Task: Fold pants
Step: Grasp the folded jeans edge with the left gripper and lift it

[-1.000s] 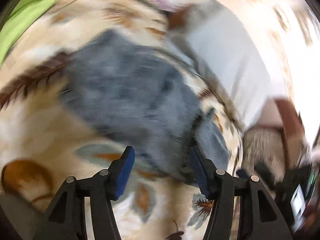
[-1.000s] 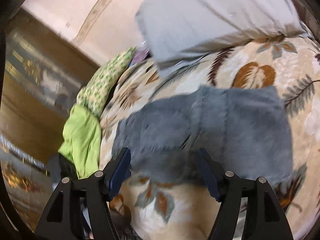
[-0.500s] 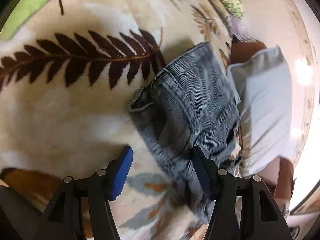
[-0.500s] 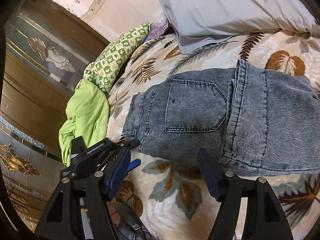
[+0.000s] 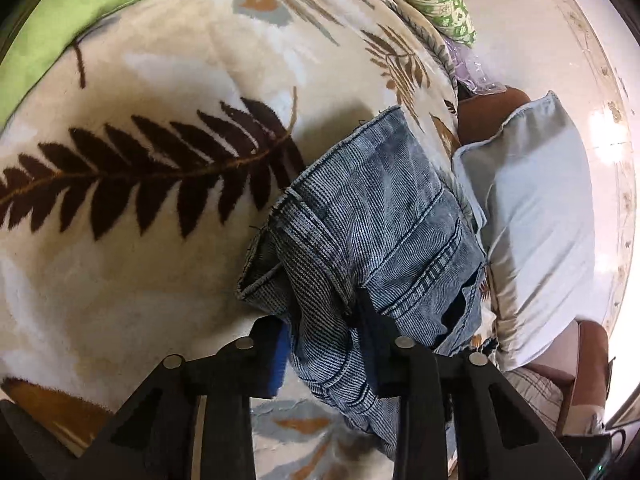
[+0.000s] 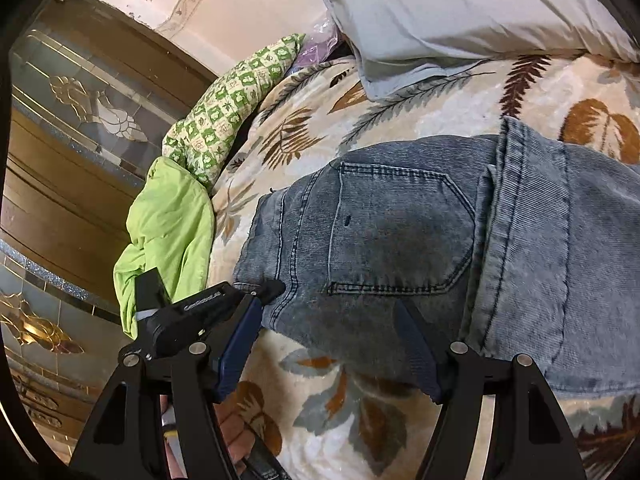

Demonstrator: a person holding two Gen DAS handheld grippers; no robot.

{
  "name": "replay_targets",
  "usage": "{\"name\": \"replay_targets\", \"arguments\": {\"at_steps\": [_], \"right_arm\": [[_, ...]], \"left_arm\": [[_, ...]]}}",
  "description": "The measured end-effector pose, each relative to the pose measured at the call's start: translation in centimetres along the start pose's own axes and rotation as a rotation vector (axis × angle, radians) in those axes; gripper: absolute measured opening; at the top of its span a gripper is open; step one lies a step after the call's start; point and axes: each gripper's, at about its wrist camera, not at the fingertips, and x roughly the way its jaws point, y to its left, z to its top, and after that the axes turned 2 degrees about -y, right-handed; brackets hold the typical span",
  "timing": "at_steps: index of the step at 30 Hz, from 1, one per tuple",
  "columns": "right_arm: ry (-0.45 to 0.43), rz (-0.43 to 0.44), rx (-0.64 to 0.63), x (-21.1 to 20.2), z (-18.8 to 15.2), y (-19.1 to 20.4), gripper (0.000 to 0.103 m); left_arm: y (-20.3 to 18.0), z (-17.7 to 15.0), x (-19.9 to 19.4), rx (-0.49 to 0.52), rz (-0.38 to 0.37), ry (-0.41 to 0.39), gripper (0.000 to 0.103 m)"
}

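Folded blue denim pants lie on a leaf-patterned blanket, back pocket up. In the left wrist view the pants bunch at their near corner between my left gripper's blue pads, which are shut on that denim edge. The left gripper also shows in the right wrist view, clamped on the pants' left corner. My right gripper is open, its fingers straddling the pants' near edge without pinching it.
A grey pillow lies beyond the pants, also in the left wrist view. A green checked cloth and a lime green garment lie at the blanket's left edge. A wooden glass-panelled door stands at left.
My left gripper has moved in onto the pants' corner and closed on it. The right gripper stayed open and came slightly nearer the pants.
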Motion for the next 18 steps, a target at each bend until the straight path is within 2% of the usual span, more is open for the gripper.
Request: {"name": "replay_targets", "arguments": {"at_steps": [2,3,5,6,9,11,13,18], "right_arm": [[0.023,0.014,0.003,0.8,0.6,-0.1,0.071],[0.032,0.021,0.005,1.1,0.9,-0.1,0.071],[0.049,0.037,0.007,1.6,1.5,-0.1,0.071],[0.056,0.045,0.011,1.6,1.8,0.0,0.071],[0.047,0.088,0.007,0.3,3.1,0.3,0.071],[0.008,0.096,-0.011,-2.0,3.9,0.4,0.070],[-0.015,0.107,-0.019,-3.9,4.4,0.2,0.071],[-0.034,0.141,-0.054,-8.8,5.9,-1.1,0.071]], "left_arm": [[0.3,0.3,0.4,-0.017,-0.002,0.011,0.035],[0.0,0.4,0.5,-0.003,0.001,0.009,0.026],[-1.3,0.0,-0.5,0.091,0.018,-0.038,0.016],[-2.4,-0.3,-1.2,0.148,0.024,-0.079,0.015],[-7.6,-3.0,-3.7,0.423,0.076,-0.248,0.014],[-11.4,-6.3,-5.0,0.646,0.118,-0.366,0.014],[-14.3,-9.6,-5.6,0.818,0.134,-0.433,0.014],[-17.8,-16.4,-5.9,1.113,0.135,-0.513,0.014]]}}
